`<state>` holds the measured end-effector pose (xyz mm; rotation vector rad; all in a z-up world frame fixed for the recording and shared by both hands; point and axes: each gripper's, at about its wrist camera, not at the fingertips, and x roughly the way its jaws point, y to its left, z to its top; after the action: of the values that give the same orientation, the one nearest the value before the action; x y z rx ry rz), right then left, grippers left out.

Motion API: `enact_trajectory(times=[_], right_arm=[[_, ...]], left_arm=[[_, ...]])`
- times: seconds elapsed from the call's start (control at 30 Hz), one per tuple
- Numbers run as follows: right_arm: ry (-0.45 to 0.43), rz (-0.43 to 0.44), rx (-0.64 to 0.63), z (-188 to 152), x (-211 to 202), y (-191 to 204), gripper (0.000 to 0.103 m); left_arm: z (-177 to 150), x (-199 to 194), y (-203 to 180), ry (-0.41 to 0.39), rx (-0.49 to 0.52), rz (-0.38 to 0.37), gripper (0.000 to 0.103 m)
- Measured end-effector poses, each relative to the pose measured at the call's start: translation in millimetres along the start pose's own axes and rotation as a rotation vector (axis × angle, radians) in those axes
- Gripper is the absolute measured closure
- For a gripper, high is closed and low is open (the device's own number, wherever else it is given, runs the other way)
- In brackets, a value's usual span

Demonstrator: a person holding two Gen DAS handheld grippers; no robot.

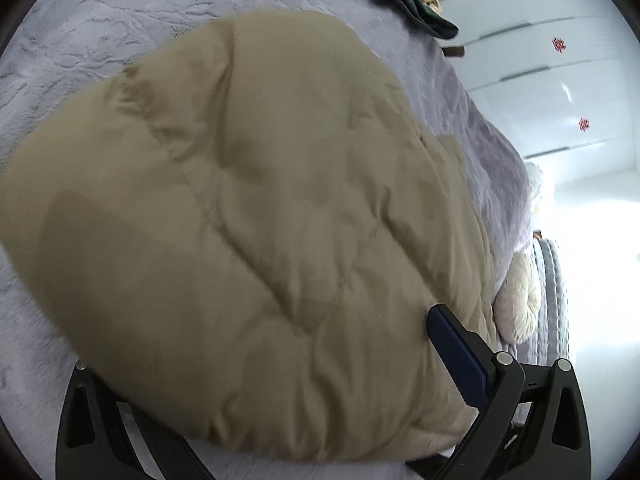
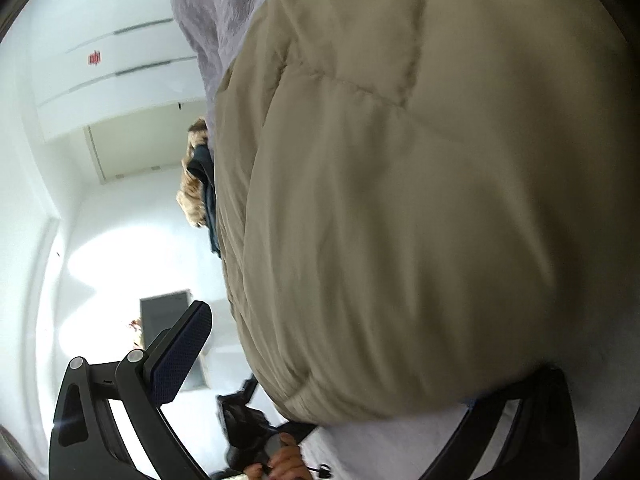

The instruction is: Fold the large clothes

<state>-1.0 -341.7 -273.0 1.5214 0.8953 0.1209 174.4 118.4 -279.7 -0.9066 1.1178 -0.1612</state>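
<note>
The big tan puffy coat [image 1: 248,232] lies on the grey bed [image 1: 100,32]. Both grippers — left gripper [image 1: 256,400] and right gripper [image 2: 360,380] — have jaws wide apart around it, not pinching. The slippery coat might puff open — nothing holds it.

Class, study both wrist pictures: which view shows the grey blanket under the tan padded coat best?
The left wrist view: the grey blanket spreads wide behind and beside the tan padded coat, its texture plain. The right wrist view shows only a narrow strip of it at the top, the coat filling most of the frame.
</note>
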Motion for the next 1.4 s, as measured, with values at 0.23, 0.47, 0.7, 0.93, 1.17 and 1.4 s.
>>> enact_trajectory(times=[0.23,0.47,0.7,0.93,1.17,1.4], right_arm=[[0.026,-0.068,0.091,2,5,-8,0.048],[0.024,-0.019,0.066,-6,-7,6,0.08],[0.063,-0.043,-0.004,-36,-43,18,0.082],[0.1,-0.081,0.068,-91,-99,-17,0.081],[0.086,-0.124,0.123,-118,-111,-49,0.077],[0.099,-0.218,0.12,-116,-129,-38,0.052]], left_arm=[[5,-2,-11,-0.027,0.015,-0.017,0.07],[2,-32,-30,-0.048,0.109,-0.043,0.082],[-24,-78,-33,-0.018,0.186,-0.068,0.082],[-90,-126,22,0.134,0.158,-0.058,0.081],[-125,-135,61,0.204,0.114,-0.009,0.081],[-128,-138,56,0.226,0.189,0.157,0.045]])
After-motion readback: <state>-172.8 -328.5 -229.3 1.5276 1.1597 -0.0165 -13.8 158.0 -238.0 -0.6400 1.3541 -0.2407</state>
